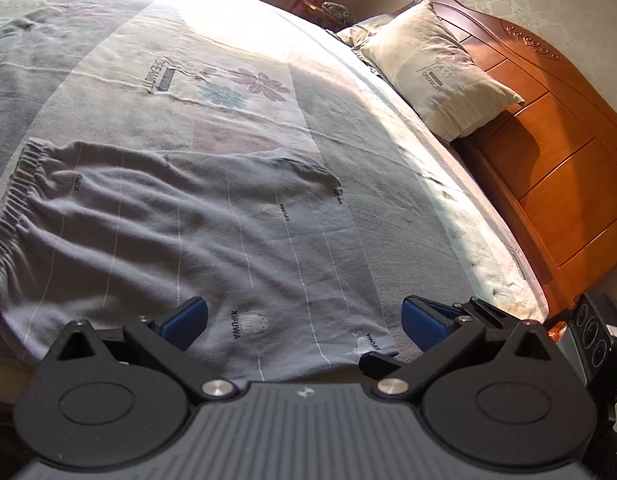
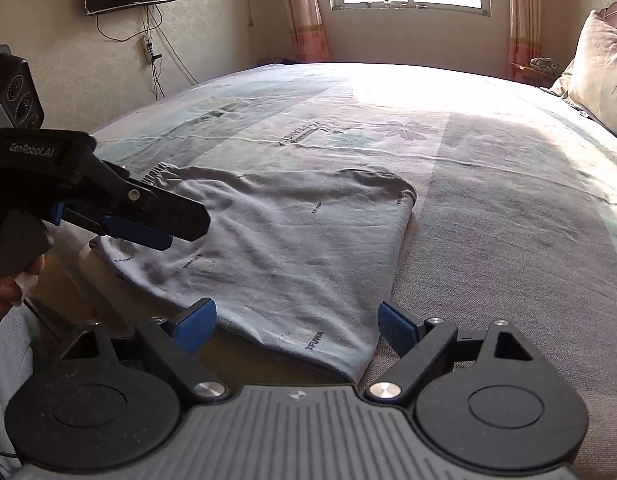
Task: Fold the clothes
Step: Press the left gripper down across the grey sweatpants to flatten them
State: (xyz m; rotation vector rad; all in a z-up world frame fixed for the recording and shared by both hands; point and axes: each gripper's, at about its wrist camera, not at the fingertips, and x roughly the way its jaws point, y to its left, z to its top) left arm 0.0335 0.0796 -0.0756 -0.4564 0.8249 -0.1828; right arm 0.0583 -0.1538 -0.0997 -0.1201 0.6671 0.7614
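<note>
The grey shorts (image 2: 276,240) lay flat on the bed (image 2: 508,200), folded once. Both the left gripper (image 1: 304,320) and the right gripper (image 2: 296,320) stood wide and empty over the near hem. For a clean next fold, each should pinch one near corner through both layers.

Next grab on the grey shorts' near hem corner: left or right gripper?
Right, probably. The right gripper is open with the grey shorts hem corner between its pads; the left gripper hangs over the waistband side.
</note>
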